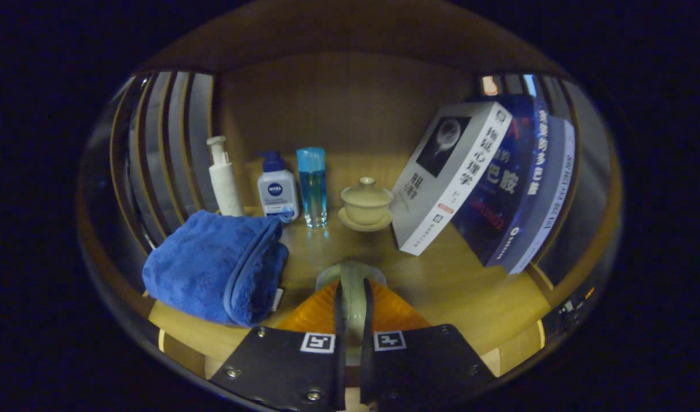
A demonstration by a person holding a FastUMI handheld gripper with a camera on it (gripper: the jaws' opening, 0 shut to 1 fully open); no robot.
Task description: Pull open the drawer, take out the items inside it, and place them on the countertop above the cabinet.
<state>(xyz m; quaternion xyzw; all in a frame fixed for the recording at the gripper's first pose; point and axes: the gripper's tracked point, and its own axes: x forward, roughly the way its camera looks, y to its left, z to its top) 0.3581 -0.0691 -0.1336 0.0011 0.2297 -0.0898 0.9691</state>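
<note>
My gripper (pixel 353 297) pinches a pale cup (pixel 351 273) by its rim, over the wooden countertop (pixel 470 292) w/ the towel (pixel 218 266) beside it (drawer step looks done); release left, maybe more items.

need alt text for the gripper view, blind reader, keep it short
The gripper is shut on a pale green cup, jaws pinching its rim just above a wooden shelf. Beyond it stand a folded blue towel, a white pump bottle, a face wash bottle, a blue glass bottle, a lidded teacup and leaning books.
</note>
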